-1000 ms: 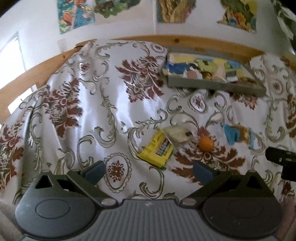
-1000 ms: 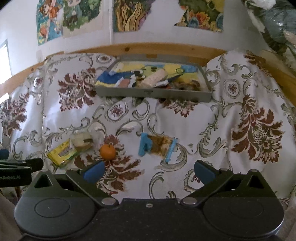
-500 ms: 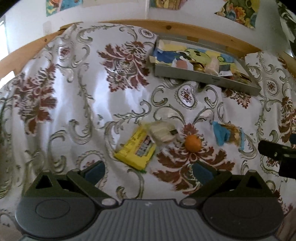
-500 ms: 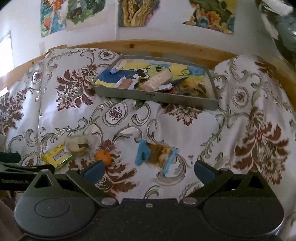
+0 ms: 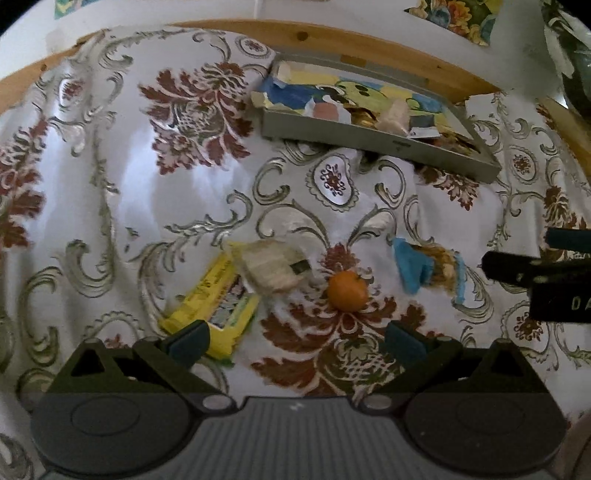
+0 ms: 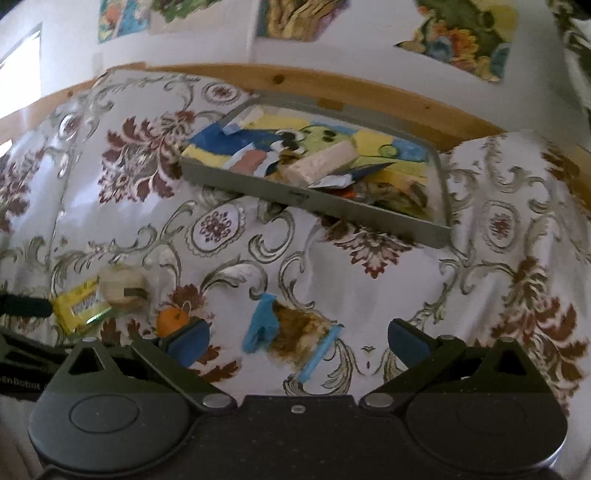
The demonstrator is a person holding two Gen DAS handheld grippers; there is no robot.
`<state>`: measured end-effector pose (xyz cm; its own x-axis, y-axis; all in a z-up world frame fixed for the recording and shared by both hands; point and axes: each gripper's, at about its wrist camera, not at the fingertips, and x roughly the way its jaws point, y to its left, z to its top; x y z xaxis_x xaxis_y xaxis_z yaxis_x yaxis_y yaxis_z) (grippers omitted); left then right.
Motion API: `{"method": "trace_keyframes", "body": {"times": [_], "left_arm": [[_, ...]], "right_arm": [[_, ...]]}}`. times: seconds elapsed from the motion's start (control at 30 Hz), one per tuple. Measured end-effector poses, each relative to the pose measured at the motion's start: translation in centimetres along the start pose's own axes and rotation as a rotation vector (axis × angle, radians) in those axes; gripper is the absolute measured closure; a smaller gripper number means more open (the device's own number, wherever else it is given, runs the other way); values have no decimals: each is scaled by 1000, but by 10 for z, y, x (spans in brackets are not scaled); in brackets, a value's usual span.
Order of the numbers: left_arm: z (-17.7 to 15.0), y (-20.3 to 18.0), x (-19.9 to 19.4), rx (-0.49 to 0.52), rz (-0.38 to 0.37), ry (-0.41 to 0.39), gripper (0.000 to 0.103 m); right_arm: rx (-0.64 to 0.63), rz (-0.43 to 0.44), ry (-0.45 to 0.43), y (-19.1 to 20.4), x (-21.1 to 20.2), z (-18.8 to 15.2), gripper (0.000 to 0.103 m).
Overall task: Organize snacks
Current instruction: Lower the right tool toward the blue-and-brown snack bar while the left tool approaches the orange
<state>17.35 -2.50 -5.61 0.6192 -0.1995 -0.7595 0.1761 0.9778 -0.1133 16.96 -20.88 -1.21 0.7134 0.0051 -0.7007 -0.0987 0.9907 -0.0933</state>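
On the floral cloth lie a yellow packet (image 5: 218, 306) (image 6: 79, 302), a pale wrapped snack (image 5: 271, 267) (image 6: 122, 288), a small orange (image 5: 347, 290) (image 6: 171, 319) and a clear bag with blue ends (image 5: 428, 267) (image 6: 291, 334). A grey tray (image 5: 373, 142) (image 6: 314, 201) with a cartoon picture holds several snacks at the back. My left gripper (image 5: 295, 341) is open just short of the orange, its left finger over the yellow packet's corner. My right gripper (image 6: 299, 341) is open around the near side of the blue-ended bag.
A wooden rail (image 6: 369, 92) runs behind the tray, under a white wall with paper pictures (image 6: 461, 33). The cloth (image 5: 110, 192) spreads wide to the left of the snacks. The right gripper's black body (image 5: 546, 280) shows at the left view's right edge.
Both grippers have moved forward and down toward the cloth. The orange and yellow packet now sit near the left fingers, the blue-ended bag between the right fingers. Nothing was grasped.
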Motion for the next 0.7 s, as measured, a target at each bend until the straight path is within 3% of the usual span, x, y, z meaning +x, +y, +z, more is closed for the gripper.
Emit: {"method": "trace_keyframes", "body": {"times": [0.23,0.4,0.7], "left_arm": [[5,0,16,-2,17,18,0],[6,-5,24,26,15,16,0],[8,-13,37,25,-6,35,0]], "right_arm": [[-59,54,13,-7,20,6,1],[-114,175,48,-14,42,10,2],[-201,214,138,-16,87,11,4]]}}
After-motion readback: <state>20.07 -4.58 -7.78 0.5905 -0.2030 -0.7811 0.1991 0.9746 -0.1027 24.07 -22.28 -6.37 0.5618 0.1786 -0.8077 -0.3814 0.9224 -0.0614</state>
